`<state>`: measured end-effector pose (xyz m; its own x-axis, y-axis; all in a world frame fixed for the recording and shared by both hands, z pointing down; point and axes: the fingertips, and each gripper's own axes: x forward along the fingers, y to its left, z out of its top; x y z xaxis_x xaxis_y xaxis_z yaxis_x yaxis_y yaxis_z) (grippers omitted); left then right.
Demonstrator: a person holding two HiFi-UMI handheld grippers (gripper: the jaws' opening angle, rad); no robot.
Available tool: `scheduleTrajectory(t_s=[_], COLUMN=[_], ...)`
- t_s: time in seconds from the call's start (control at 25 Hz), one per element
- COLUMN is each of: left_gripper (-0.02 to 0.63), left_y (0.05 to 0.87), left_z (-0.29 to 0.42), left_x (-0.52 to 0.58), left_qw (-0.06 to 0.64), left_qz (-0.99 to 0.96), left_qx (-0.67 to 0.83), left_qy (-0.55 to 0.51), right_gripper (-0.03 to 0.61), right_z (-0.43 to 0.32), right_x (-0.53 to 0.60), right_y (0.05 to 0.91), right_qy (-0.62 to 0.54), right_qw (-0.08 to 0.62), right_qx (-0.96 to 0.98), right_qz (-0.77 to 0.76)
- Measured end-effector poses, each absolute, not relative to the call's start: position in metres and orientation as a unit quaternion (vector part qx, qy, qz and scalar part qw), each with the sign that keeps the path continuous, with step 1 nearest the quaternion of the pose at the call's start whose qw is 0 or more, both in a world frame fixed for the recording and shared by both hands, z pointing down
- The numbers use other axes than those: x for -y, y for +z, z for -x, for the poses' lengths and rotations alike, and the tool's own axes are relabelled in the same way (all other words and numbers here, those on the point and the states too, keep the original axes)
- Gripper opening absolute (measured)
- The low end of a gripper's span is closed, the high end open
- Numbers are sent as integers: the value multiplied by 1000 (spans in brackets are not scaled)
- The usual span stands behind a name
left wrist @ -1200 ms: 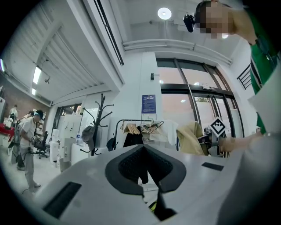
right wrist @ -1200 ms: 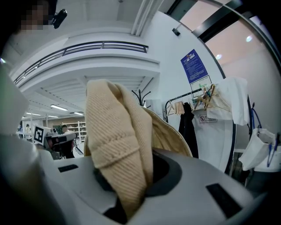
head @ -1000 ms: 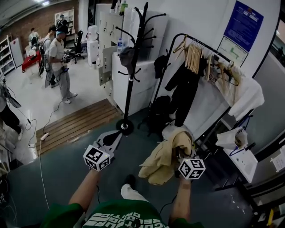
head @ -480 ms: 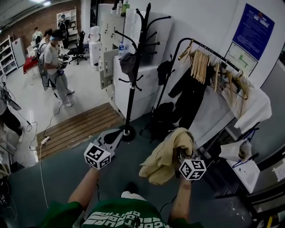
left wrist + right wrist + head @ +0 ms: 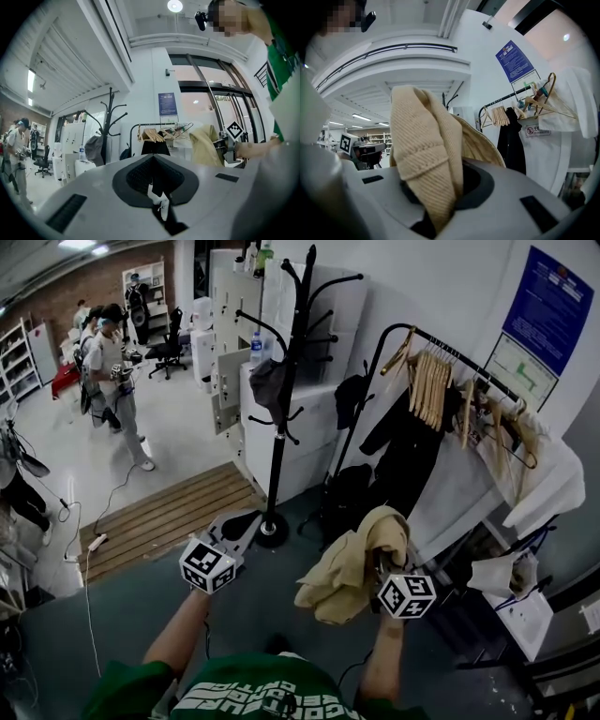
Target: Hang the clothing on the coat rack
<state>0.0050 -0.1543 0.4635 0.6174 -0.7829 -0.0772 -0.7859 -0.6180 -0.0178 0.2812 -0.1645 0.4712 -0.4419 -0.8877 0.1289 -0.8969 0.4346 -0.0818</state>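
Note:
A beige knitted garment (image 5: 345,570) hangs bunched from my right gripper (image 5: 380,563), which is shut on a fold of it. In the right gripper view the garment (image 5: 423,140) rises out from between the jaws and hides the right gripper (image 5: 443,168) fingertips. The black coat rack (image 5: 284,399) stands ahead, its base (image 5: 272,532) on the floor and a dark item on one hook. My left gripper (image 5: 244,521) points toward that base, jaws together and holding nothing. The left gripper (image 5: 153,158) also sees the coat rack (image 5: 107,119).
A black clothes rail (image 5: 448,345) with wooden hangers (image 5: 433,382) and a dark garment stands at the right, in front of a white-draped table (image 5: 539,474). White cabinets (image 5: 234,343) stand behind the rack. A wooden pallet (image 5: 169,512) lies left. People stand far left.
Both grippers stay nearly where they were, and the garment remains held. The head view has shifted a little: rack and rail sit lower and further right, and the shoe has dropped out of view.

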Motion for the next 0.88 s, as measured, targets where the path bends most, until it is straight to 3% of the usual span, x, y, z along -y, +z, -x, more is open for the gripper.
scheduleTrajectory(t_s=[0.88], left_gripper=[3], left_y=[462], left_z=[3], left_x=[234], left_qw=[18], left_qz=[917], left_qx=[-394], left_qy=[55], right_gripper=[60], right_z=[-252], right_x=[235], right_y=[458], right_qy=[65], right_qw=[43], right_qx=[838], right_qz=[-541])
